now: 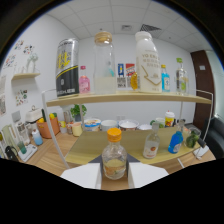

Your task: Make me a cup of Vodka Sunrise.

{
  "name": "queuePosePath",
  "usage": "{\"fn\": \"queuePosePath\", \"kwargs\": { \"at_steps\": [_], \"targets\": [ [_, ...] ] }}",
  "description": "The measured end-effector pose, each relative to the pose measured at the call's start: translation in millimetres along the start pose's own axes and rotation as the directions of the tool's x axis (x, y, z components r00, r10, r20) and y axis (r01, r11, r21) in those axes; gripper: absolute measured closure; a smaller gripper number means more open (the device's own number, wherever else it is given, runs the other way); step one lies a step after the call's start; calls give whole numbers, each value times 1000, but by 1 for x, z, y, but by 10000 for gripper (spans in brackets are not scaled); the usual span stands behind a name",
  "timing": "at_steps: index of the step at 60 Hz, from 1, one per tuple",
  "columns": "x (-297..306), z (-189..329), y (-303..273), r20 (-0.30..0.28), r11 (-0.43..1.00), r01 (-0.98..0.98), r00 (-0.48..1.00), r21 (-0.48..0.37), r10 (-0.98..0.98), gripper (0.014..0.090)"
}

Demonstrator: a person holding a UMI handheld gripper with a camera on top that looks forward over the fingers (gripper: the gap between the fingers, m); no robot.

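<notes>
The orange-capped bottle (pixel 114 161) stands upright between the fingers (pixel 82 176) of the claw (pixel 114 177), which sit close at either side of its base; whether they press on it cannot be told. Just beyond it lies a mat (pixel 90 145) with a small bottle (pixel 151 145) and a blue bottle (pixel 175 142). Above, a shelf (pixel 125 98) carries a can (pixel 67 68), a glass jar (pixel 105 64) and a white bottle (pixel 148 63).

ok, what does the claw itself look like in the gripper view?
The claw shows as two flat, pale grey-white fingers, wedge-shaped and tapering inward. Below them a black housing fills the bottom of the view. No cables, markings, hand or sleeve are visible.
</notes>
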Motion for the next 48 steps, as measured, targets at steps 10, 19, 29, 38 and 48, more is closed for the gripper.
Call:
{"fn": "queuePosePath", "kwargs": {
  "at_steps": [10, 19, 29, 38, 48],
  "targets": [
    [0, -3, 67, -19, 997, -21, 1000, -80, 20, 692],
    [3, 9, 125, -55, 986, -36, 998, -163, 27, 693],
    [5, 25, 165, -80, 972, -35, 997, -232, 17, 692],
    [1, 32, 186, -82, 961, -20, 997, -275, -3, 692],
    [-2, 33, 203, -87, 945, -33, 996, -327, 4, 690]
  ]
}}
